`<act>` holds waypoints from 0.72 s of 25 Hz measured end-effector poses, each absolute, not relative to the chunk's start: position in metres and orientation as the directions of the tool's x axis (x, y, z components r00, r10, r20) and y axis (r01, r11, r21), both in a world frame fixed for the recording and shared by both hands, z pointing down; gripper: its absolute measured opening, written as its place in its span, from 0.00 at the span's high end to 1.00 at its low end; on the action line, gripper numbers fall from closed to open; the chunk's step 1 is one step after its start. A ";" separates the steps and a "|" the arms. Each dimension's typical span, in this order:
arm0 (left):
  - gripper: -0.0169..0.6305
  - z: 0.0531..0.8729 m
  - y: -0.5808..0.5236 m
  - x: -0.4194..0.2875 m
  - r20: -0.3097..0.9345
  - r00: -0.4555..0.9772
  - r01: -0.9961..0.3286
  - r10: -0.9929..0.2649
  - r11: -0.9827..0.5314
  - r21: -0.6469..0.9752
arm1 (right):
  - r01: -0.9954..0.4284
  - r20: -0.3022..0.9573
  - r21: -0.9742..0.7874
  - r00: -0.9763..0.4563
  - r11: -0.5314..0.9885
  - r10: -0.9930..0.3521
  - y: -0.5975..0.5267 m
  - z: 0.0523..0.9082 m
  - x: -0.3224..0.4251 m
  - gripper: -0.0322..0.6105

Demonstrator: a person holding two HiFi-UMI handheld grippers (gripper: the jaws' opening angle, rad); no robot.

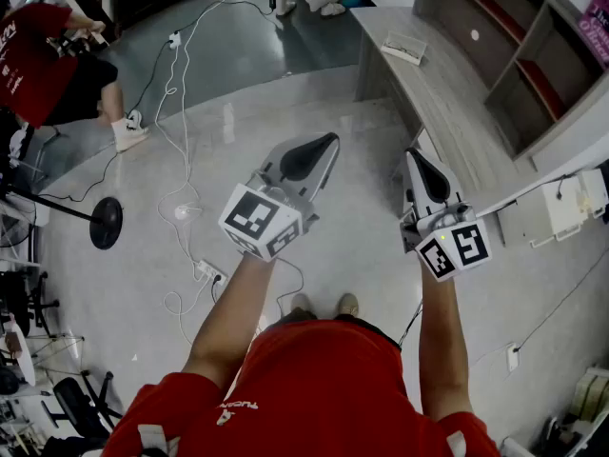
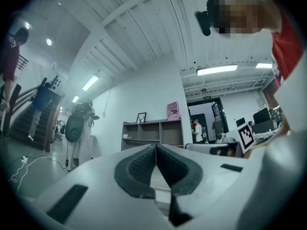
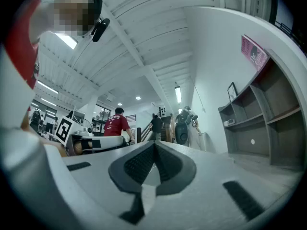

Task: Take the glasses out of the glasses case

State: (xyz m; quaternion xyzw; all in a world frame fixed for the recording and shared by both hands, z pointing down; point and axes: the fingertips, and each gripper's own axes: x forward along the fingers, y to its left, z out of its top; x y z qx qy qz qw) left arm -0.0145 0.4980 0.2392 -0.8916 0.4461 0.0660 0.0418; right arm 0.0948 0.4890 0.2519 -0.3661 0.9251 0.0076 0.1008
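Stands on a pale floor [image 1: 238,131] in a red shirt [image 1: 324,388], both arms stretched forward, shoes [image 1: 348,305] just showing below the wrists. Holds the left tongs [image 1: 330,140] out over the floor, pointing far and slightly right, with the marker cube [image 1: 259,219] nearest the hand. In the left gripper view, shows the left tongs [image 2: 156,147] pressed together along the ribbed dark pads [image 2: 140,165], gripping nothing. Holds the right tongs [image 1: 415,156] to the right, well apart from the left pair, pointing far. In the right gripper view, shows the right tongs [image 3: 154,144] likewise closed tip to tip and empty, aimed up toward a white ceiling [image 3: 144,42] with strip lights.

Cannot tell where the glasses case is. Shows only a flat white thing [image 1: 404,48] lying on the grey counter [image 1: 457,93] at the far right, too small to name, well apart from both tongs. Backs that counter with a grey shelf unit [image 1: 523,55] of open compartments.

Leaves white cables [image 1: 169,103] trailing over the floor on the left, a power strip [image 1: 207,272] near the left forearm, and a black round stand base [image 1: 106,222] further left. Places another person [image 1: 33,55] in red at the far left edge.
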 end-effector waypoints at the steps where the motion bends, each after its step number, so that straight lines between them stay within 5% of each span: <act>1: 0.96 0.239 0.497 -0.014 -0.156 0.593 -0.801 -0.790 -0.598 -0.017 | -0.678 -0.193 -0.057 -0.713 0.733 -0.675 0.489 0.251 0.096 0.95; 18: 0.96 0.236 0.458 0.044 -0.138 0.548 -0.835 -0.825 -0.550 -0.026 | -0.657 -0.223 -0.079 -0.722 0.750 -0.655 0.450 0.256 0.167 0.94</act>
